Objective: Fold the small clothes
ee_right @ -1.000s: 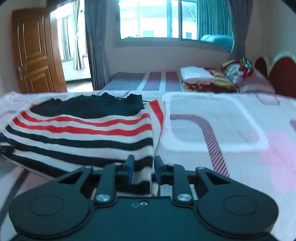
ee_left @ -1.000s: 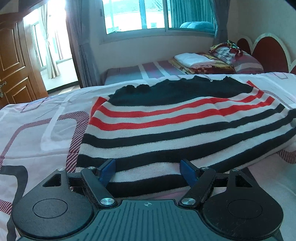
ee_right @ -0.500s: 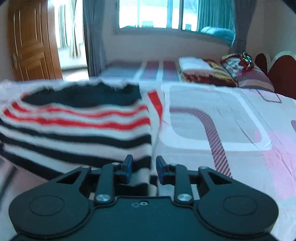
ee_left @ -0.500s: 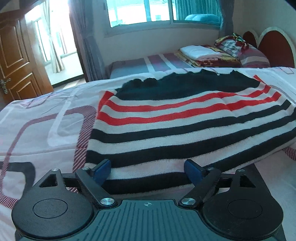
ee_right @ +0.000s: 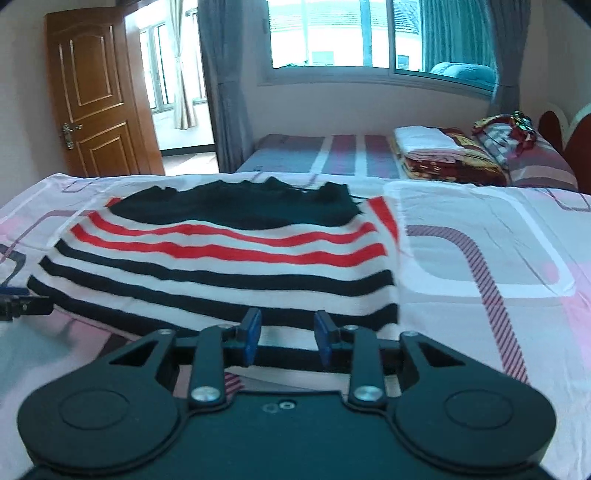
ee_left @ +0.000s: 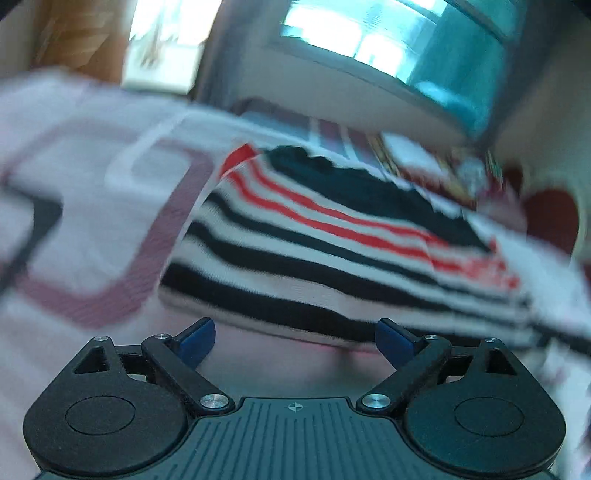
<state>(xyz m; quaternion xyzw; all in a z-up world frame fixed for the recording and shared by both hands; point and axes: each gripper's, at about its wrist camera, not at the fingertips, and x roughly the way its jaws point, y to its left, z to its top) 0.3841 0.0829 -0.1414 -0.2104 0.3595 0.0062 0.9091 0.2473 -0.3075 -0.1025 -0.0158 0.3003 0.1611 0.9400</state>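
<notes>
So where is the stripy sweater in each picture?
Left wrist view: the stripy sweater fills the blurry middle and right, just past the open left gripper.
Right wrist view: it lies left of centre, just beyond the open right gripper.
Shared landmark: the window behind the bed.

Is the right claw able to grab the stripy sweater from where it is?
Probably yes. The right claw is open, and the stripy sweater has its near hem just ahead of the blue fingertips, with nothing lying between them on the bed sheet.

No readable text, labels or numbers anywhere (left view blurred).
</notes>
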